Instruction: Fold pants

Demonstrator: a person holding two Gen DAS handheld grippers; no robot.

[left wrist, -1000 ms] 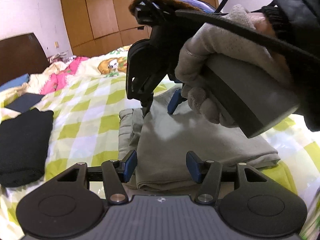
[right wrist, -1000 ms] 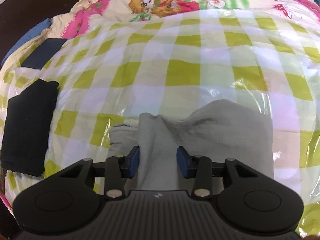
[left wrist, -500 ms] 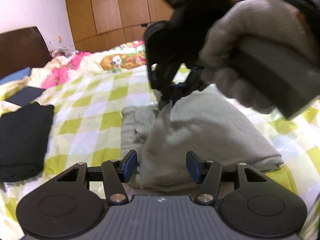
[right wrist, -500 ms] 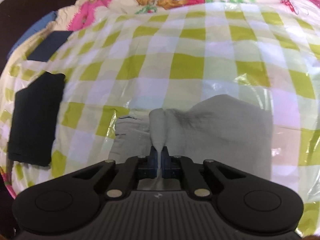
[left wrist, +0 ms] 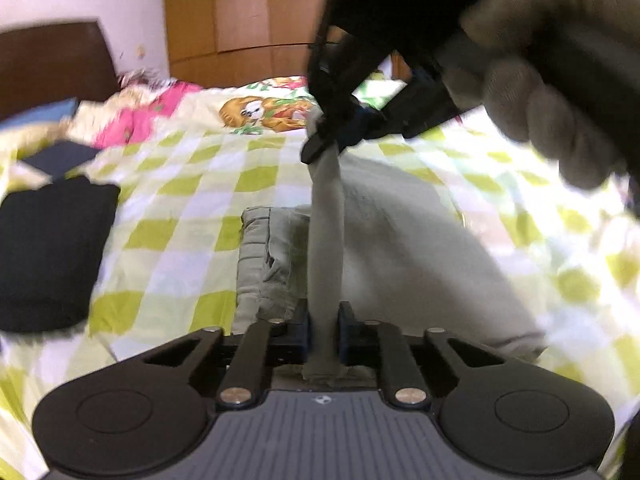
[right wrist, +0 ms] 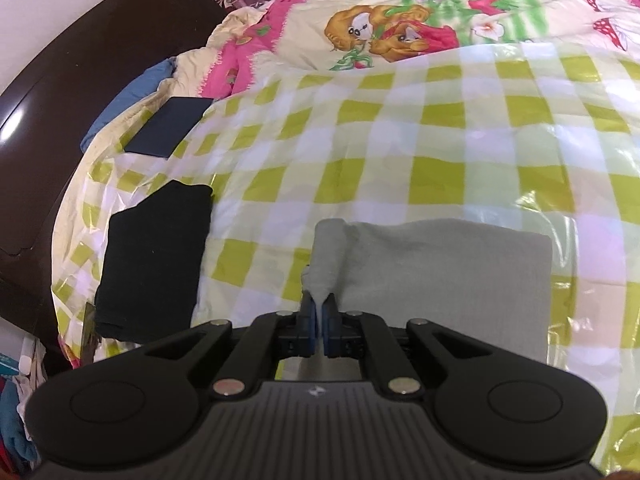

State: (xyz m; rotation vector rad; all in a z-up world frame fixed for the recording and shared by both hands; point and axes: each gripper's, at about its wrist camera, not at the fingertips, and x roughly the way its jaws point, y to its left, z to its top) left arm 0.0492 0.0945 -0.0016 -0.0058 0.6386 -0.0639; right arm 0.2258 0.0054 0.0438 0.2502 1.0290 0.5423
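Grey pants (left wrist: 400,240) lie mid-bed w/ one edge raised; left gripper (left wrist: 324,330) & right gripper (right wrist: 319,322) both clamped on it. Carry edge across level, keep taut, release together.

Pants (left wrist: 400,248) lie on the checked sheet (left wrist: 192,208), near the camera. Folded dark garment (right wrist: 156,256) sits left of the pants, apart from them. Flat dark item (right wrist: 168,126) lies behind it, toward the headboard (right wrist: 68,80). Cartoon quilt (right wrist: 392,20) lies behind the sheet. Left gripper (left wrist: 323,330) pinches the near edge; right gripper (right wrist: 319,320) pinches the far edge, lifted.
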